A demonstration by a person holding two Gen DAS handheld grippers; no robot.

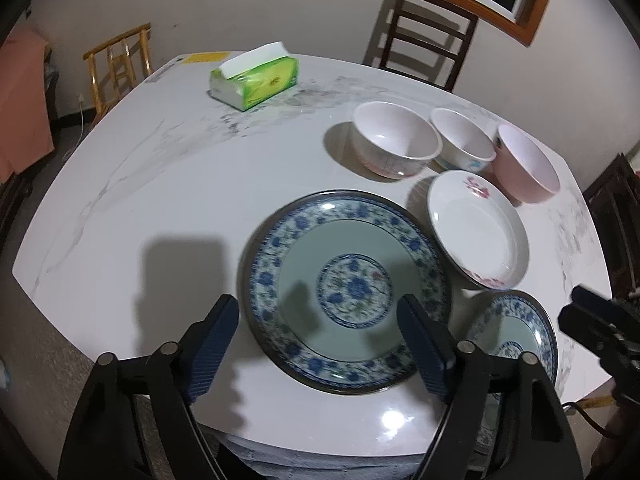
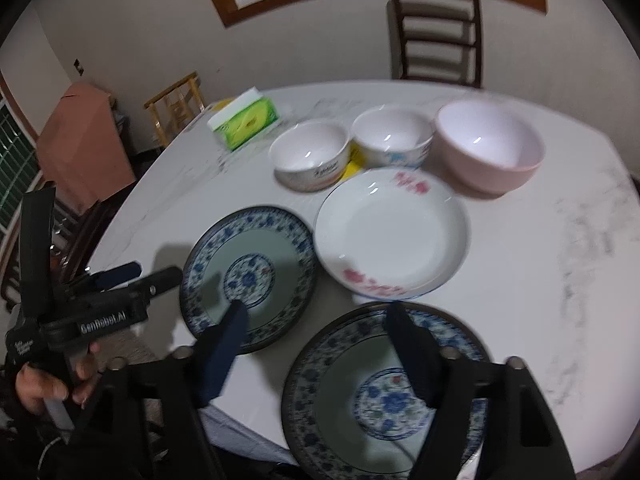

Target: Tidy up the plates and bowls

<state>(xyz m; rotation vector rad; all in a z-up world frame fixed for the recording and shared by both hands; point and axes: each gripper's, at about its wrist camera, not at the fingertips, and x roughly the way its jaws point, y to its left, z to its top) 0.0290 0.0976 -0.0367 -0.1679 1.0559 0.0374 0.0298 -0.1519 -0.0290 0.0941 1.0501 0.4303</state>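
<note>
- White marble-look counter with the dishes bunched on one side, roughly 1 to 4 o'clock in the left wrist view.
- Big blue-patterned plate sits flat near the front edge. The left gripper hangs over its near rim, one of the fingers just off the plate at 9 o'clock and the other over the rim at 3 o'clock. They're spread apart and not gripping anything.
- Second blue-patterned plate is at the front edge too, poking out a bit over it. The right gripper is over it, fingers apart, nothing pinched. One finger is over the plate's far rim, the other out past its 9 o'clock side.
- White dish with pink flowers is just behind the two blue plates, overlapping the rim of the plate under the right gripper.
- Behind that, three bowls in a row: white bowl, white bowl with blue print, and a pink bowl at the right end, tight together.
- Green tissue pack sits well apart at 11 o'clock.
- A hand on the left gripper's handle shows in the right wrist view.
</note>
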